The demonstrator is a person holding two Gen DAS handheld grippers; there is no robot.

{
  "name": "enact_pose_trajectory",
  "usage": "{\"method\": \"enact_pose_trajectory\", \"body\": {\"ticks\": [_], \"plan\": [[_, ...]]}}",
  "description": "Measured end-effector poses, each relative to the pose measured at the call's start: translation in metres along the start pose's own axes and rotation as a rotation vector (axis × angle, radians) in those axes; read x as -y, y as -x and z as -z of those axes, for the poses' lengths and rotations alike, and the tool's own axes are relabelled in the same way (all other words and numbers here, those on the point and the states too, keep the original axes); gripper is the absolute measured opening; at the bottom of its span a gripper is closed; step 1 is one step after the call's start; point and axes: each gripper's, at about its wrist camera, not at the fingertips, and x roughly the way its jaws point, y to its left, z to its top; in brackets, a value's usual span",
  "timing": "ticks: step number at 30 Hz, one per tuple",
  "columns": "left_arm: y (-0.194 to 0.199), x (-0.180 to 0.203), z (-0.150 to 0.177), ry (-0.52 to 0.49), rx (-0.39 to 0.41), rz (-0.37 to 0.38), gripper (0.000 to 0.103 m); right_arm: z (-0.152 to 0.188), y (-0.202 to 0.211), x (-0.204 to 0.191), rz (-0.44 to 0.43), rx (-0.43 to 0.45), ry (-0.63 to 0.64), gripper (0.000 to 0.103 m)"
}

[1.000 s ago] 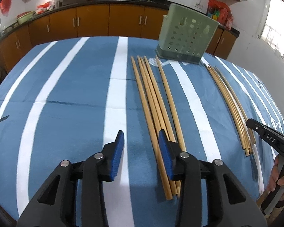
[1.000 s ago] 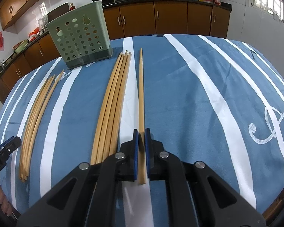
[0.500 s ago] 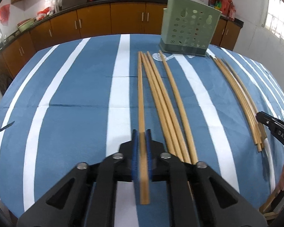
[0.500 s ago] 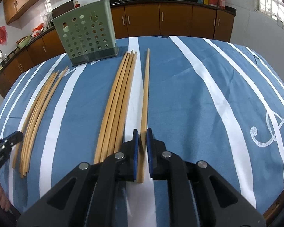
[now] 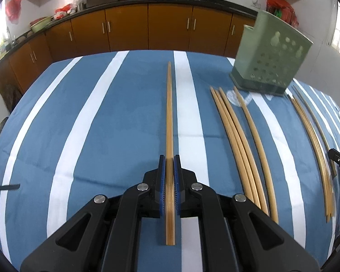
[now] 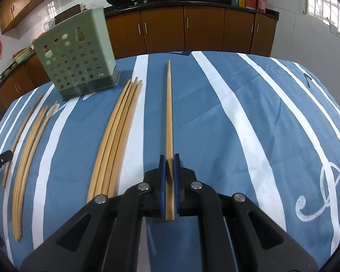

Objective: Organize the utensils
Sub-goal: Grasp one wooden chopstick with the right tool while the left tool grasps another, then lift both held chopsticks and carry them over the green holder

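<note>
Left wrist: left gripper (image 5: pixel 169 162) clamps 1 chopstick (image 5: pixel 169 113); right gripper (image 6: pixel 169 159) clamps another chopstick (image 6: pixel 168 104).

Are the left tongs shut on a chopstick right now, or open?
Shut. The left tongs have both blue pads pressed against one chopstick, which runs straight out between them, apart from the others.

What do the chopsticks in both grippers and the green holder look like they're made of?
Left chopstick and right chopstick: likely bamboo or wood, tan with faint lengthwise grain and a smooth, slightly glossy finish. Holder: apparently moulded plastic, matte sage green, with punched round drain holes and a darker base.
</note>
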Motion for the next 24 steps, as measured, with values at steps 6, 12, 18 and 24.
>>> {"method": "enact_pose_trajectory", "body": {"ticks": [6,12,18,24], "plan": [[0.004,-0.003,0.004,0.015,-0.003,0.032,0.008,0.003,0.003,0.0,-0.001,-0.003,0.014,0.009],[0.009,0.002,0.01,-0.005,-0.002,0.026,0.008,0.011,0.009,0.0,0.003,-0.007,0.012,0.009],[0.008,0.001,0.009,-0.005,-0.002,0.027,0.008,0.012,0.01,0.0,0.004,-0.005,0.012,0.008],[0.016,-0.001,0.009,-0.01,0.0,0.029,0.008,0.007,0.029,0.003,-0.008,0.062,0.003,0.008]]}}
